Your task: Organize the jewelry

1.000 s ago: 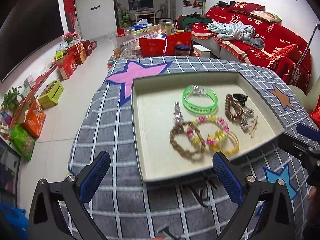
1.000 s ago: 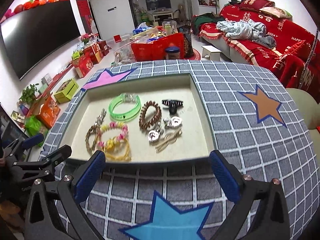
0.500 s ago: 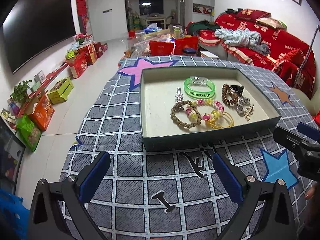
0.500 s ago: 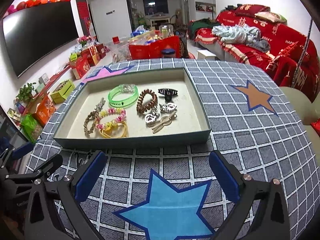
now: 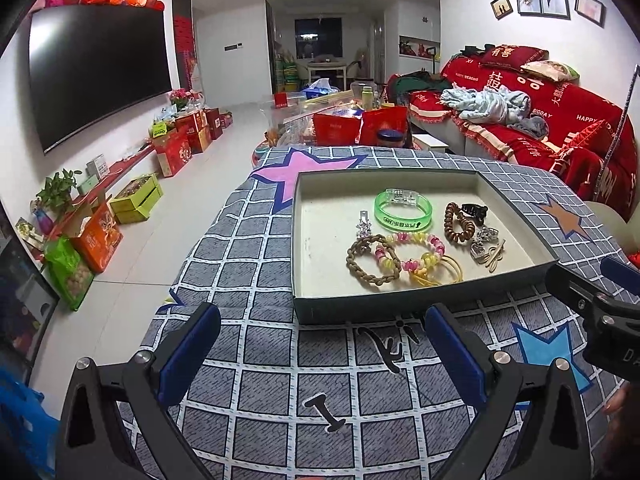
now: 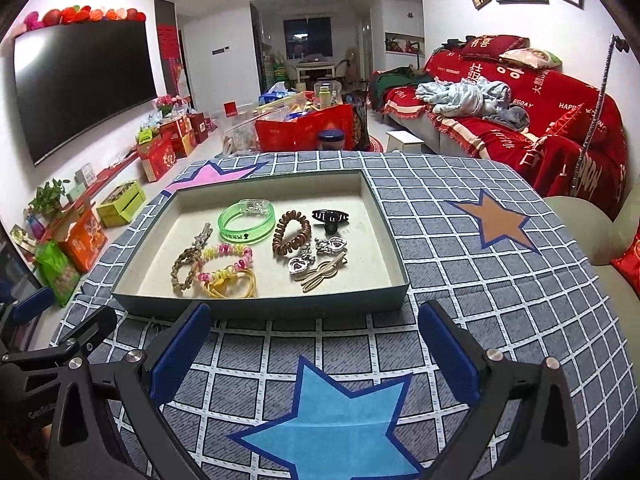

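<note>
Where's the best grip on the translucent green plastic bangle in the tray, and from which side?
Take the translucent green plastic bangle by its near band, from above, one finger inside the ring and one outside. It lies flat on the tray floor, so its sides give no purchase; its clear clasp sits at the far side, and the brown spiral hair tie crowds its right.

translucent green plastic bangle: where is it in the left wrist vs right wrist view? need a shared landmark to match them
Left wrist: the translucent green plastic bangle lies right of centre, in the far middle of the shallow grey tray.
Right wrist: the same bangle lies left of centre, in the tray's far left half.
Shared landmark: the brown spiral hair tie lies just right of the bangle in both.
</note>
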Demonstrator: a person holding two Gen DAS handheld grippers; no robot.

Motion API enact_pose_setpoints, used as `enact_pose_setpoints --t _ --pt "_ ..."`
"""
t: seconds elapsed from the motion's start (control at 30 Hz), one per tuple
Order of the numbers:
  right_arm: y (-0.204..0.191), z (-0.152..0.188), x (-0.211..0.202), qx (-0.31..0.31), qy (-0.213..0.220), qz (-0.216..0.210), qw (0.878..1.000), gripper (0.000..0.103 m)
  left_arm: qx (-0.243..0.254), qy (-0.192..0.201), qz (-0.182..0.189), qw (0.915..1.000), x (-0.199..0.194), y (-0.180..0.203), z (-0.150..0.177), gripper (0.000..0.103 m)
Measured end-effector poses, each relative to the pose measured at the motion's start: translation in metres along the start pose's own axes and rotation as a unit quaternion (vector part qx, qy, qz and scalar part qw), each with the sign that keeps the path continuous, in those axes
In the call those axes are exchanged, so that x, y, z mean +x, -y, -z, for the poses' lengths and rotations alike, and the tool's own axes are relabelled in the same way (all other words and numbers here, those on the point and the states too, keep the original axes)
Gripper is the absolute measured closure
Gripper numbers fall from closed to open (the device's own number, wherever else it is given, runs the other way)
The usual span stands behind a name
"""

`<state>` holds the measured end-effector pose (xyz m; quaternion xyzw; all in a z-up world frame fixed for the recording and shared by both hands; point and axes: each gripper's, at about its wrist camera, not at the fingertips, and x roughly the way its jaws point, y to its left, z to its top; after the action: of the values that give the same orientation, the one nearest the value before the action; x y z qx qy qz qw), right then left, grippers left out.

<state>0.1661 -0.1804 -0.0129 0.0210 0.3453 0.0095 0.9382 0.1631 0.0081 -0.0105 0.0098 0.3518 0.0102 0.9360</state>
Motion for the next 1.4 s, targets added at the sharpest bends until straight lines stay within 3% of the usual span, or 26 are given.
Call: enact_pose_setpoints --t 1.4 --pt "0.001 -0.001 0.0014 -0.001 -0.001 -0.002 1.0 0.0 -0.004 -0.02 0.001 0.9998 0.0067 0.0007 0.0047 0.0"
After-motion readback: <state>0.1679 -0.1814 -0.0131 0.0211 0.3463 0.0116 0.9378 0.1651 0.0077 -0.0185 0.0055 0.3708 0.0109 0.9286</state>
